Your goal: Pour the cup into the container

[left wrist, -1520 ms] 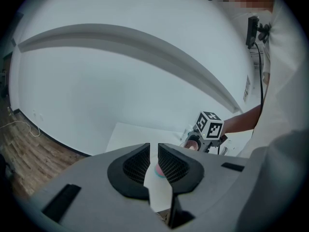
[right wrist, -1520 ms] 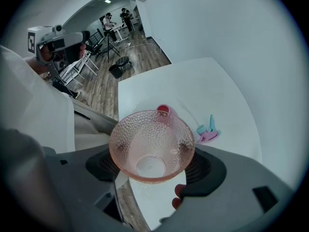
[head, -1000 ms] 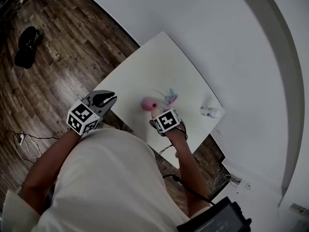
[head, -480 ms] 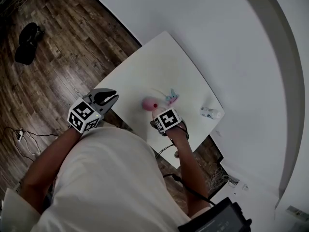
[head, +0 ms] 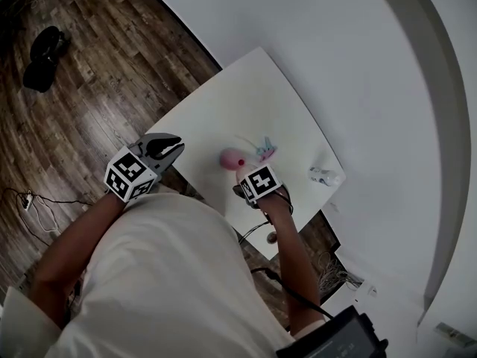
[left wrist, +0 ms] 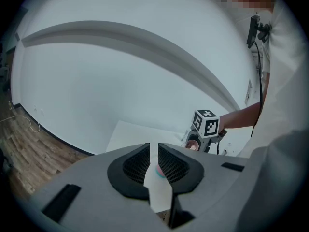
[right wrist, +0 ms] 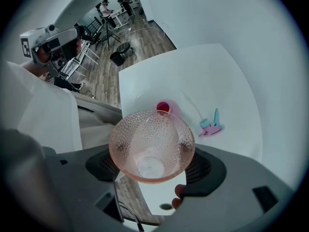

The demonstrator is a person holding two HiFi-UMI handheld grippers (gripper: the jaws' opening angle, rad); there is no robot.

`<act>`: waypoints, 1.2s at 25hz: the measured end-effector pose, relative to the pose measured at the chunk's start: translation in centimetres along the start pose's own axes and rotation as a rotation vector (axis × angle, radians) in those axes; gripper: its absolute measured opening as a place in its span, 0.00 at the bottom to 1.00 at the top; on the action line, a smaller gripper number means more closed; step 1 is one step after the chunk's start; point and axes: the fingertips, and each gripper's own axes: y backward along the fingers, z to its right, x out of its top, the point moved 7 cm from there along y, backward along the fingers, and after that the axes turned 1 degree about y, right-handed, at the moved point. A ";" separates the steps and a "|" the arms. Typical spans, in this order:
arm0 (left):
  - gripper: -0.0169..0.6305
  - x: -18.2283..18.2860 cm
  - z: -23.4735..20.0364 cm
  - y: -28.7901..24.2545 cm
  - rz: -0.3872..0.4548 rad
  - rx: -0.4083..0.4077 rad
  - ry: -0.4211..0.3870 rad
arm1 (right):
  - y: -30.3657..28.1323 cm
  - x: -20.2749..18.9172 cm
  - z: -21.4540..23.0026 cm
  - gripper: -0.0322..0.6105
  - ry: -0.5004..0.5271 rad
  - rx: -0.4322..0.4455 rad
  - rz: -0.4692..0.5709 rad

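Right gripper [right wrist: 152, 166] clenched on the cup [right wrist: 145, 139], one jaw at its 3 o'clock side, the other at 9. The right gripper view looks down into the cup's mouth: its long axis is near upright, rim leaning slightly toward 12, and no contents are visible on its clear base. The container [right wrist: 164, 107] sits on the table [right wrist: 212, 76] at 12 o'clock from the cup, just beyond its far rim, with something red inside. A blue piece [right wrist: 211, 124] lies at about 2 o'clock, apart from both. Left gripper [left wrist: 154, 166] holds nothing, jaws drawn to a slit; it hangs over the table edge, well off at the container's 9 o'clock in the head view. Right hand is clearly the nearer. Judgement: any further tip goes forward toward 12; the pour looks largely done.
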 end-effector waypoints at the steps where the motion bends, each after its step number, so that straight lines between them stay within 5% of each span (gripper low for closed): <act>1: 0.09 0.0 0.0 0.0 0.000 0.001 0.001 | 0.0 0.0 0.0 0.64 0.002 0.002 -0.004; 30: 0.09 -0.2 -0.2 0.4 0.006 -0.004 0.008 | -0.1 0.3 -0.1 0.64 0.012 0.024 -0.091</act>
